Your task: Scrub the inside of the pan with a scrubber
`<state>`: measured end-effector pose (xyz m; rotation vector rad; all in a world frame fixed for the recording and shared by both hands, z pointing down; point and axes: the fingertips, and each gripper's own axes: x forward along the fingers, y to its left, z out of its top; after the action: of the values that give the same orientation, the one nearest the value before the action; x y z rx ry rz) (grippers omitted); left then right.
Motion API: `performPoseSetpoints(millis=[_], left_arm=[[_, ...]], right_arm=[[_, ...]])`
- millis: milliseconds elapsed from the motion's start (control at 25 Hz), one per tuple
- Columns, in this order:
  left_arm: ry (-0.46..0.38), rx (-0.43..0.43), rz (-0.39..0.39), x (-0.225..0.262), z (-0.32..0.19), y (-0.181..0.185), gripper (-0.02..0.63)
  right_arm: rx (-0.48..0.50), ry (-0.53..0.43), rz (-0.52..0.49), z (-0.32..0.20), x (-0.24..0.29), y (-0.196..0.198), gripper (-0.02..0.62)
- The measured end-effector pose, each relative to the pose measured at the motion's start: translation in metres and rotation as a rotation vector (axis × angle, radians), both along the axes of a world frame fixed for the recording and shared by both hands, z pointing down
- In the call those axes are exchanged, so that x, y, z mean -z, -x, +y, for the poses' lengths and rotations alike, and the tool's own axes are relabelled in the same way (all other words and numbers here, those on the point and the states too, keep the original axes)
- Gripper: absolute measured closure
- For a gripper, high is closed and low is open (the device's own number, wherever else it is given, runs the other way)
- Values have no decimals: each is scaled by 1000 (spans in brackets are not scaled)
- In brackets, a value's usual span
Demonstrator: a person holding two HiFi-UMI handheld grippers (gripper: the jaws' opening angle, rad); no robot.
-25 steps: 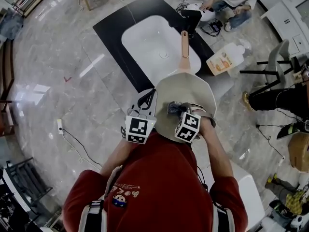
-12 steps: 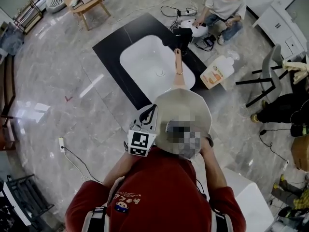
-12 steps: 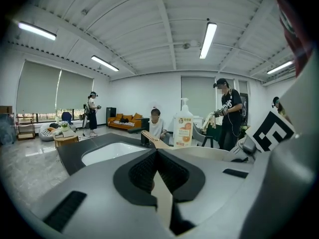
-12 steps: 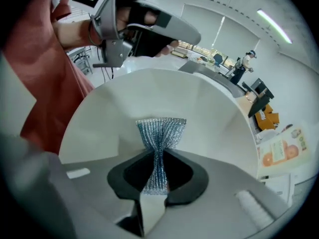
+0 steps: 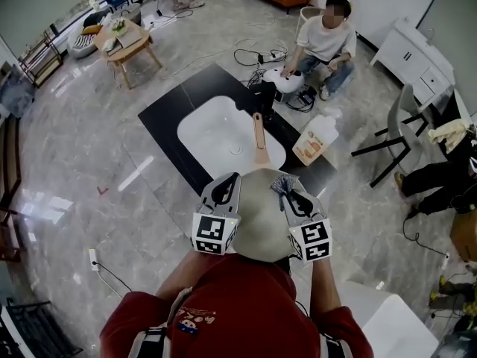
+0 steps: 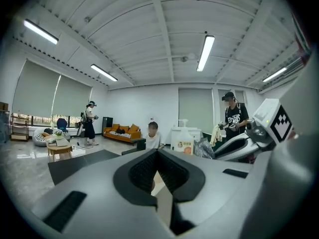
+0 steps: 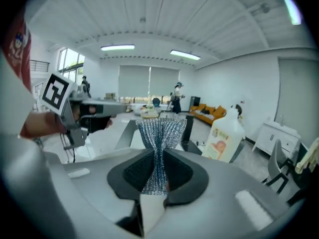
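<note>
The scrubber (image 7: 160,133) is silvery woven mesh, pinched to a narrow waist and fanning wide above. It is clamped between the right gripper's (image 7: 159,157) closed fingers, just over the pan's (image 5: 257,216) right rim. The left gripper (image 6: 157,157) is closed tight on the pan's left rim. The pan is beige, with its handle (image 5: 258,136) pointing away.

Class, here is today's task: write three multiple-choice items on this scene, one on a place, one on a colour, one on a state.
1. The soap bottle stands: A beside the basin; B inside the basin; C on a wooden table.
2. The basin is: A black; B orange; C white.
3. The right gripper is: A open; B shut on the scrubber; C shut on the pan's handle.
A, it stands outside the basin's rim; C, white set in a black slab; B, silver mesh pinched between its jaws.
</note>
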<state>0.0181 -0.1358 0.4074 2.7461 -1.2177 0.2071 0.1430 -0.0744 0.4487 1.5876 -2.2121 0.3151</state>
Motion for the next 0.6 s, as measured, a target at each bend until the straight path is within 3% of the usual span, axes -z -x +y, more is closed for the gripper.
performPoseSetpoints(millis=[160,360,480,600], left_arm=[[-45,-8,46,38,-9,-10,600],[-136,-9,109,88,-15,-18,601],[-221,-10,144,118,-15,-18,601],[-273,-2,161,135,-14,-19,600]], right_arm=[[-156,-218,-95,-12,73,-23,522],[-294,-486,-145,-10,157,-46,522],[-372,-621,-131,-7,187,-58,518],[-391,-691,-91,-8,203,-59,517]])
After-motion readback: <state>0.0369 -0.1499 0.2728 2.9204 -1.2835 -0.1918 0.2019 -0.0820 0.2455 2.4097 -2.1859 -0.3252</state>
